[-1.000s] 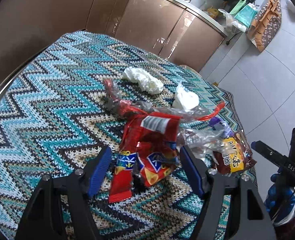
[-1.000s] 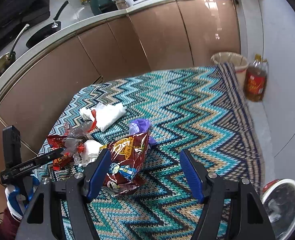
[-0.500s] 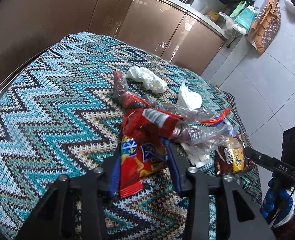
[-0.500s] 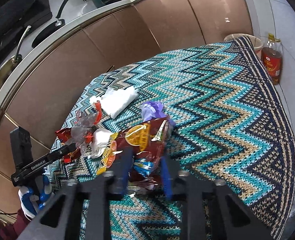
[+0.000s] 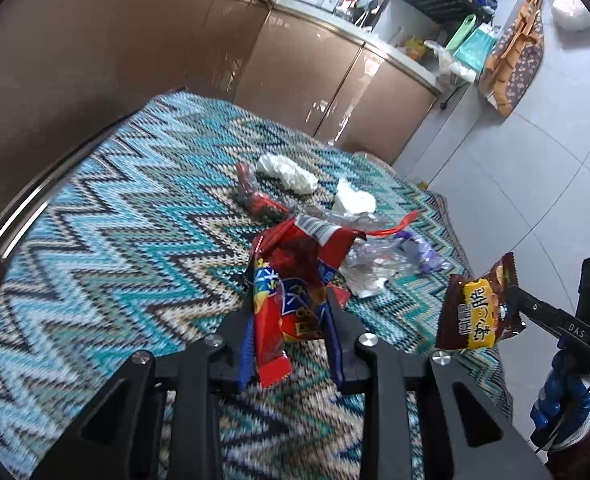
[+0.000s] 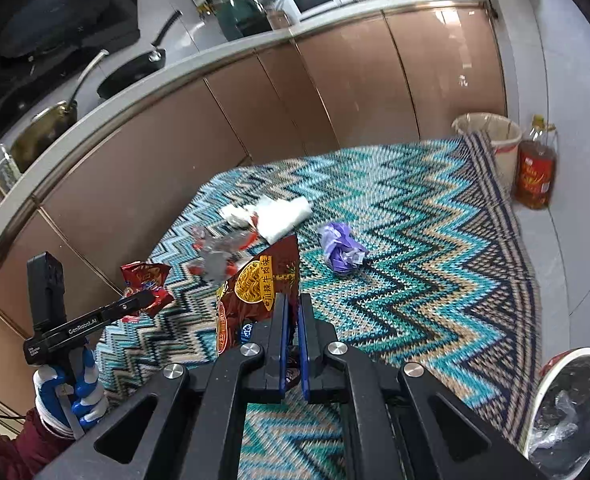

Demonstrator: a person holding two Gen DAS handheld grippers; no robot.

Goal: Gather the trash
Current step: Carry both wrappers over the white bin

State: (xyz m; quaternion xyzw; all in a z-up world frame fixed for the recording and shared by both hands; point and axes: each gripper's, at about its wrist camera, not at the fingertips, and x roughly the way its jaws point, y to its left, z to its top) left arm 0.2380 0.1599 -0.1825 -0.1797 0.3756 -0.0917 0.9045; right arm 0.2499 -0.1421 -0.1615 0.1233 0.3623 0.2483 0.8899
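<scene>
Both grippers tilt downward over the rug [image 5: 107, 216], left gripper [image 5: 291, 312] fingers closing on a red wrapper [image 5: 291, 280], right gripper [image 6: 290, 312] clenching a brown packet [image 6: 261, 284].

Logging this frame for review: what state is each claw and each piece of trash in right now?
Left claw: closing, pads on the red snack bag.
Red snack bag: crumpled, gripped.
Right claw: shut on the brown noodle wrapper.
Brown noodle wrapper: pinched, lifted.
Purple wad: balled up, on the rug.
White tissues: crumpled, on the rug.
Clear plastic wrap: crumpled, on the rug.
</scene>
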